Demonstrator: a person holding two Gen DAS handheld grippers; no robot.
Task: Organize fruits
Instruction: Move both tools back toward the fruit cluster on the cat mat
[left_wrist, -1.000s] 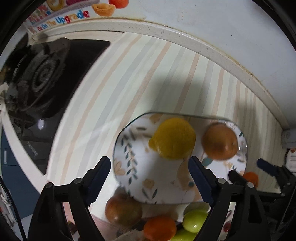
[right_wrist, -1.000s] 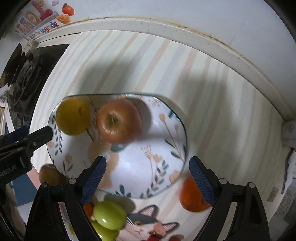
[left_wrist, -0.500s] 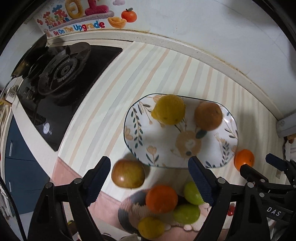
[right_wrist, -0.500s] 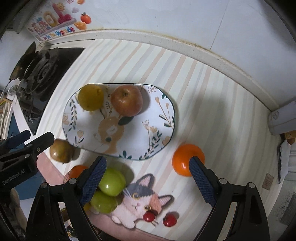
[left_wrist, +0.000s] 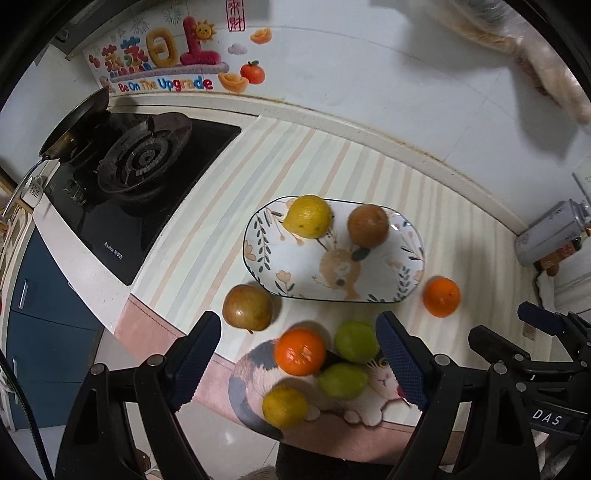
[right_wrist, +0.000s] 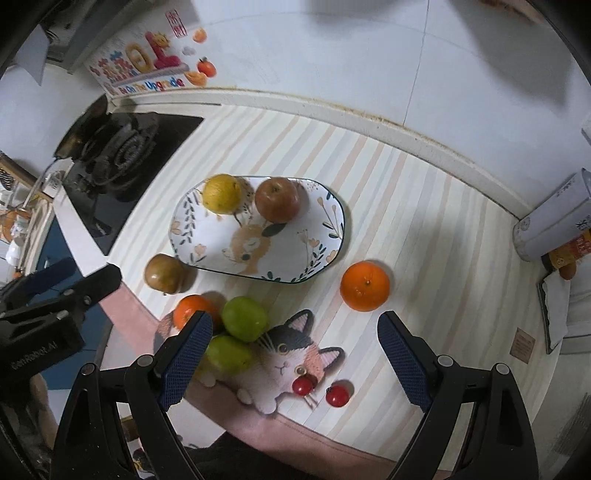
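Note:
A floral plate (left_wrist: 373, 275) (right_wrist: 295, 254) on the striped counter holds a yellow fruit (left_wrist: 308, 216) (right_wrist: 221, 194) and a reddish apple (left_wrist: 368, 226) (right_wrist: 277, 199). Loose fruit lies in front of it: a brownish apple (left_wrist: 247, 307) (right_wrist: 164, 273), an orange (left_wrist: 300, 351) (right_wrist: 190, 310), two green fruits (left_wrist: 356, 341) (right_wrist: 244, 318), a small yellow-orange fruit (left_wrist: 284, 406) and a second orange (left_wrist: 441, 297) (right_wrist: 365, 285). Two cherry tomatoes (right_wrist: 319, 390) lie on the cat mat (right_wrist: 284, 363). My left gripper (left_wrist: 299, 363) and right gripper (right_wrist: 295, 362) are both open, empty and raised above the fruit.
A gas stove (left_wrist: 140, 162) (right_wrist: 122, 147) with a pan (left_wrist: 75, 122) is at the left. The wall with a sticker (left_wrist: 173, 62) runs along the back. A can (left_wrist: 550, 232) (right_wrist: 554, 225) lies at the right. The counter's front edge is close below.
Both grippers have pulled up and back from close above the plate. The view has widened to show the loose fruit, stove and wall. Both stay open.

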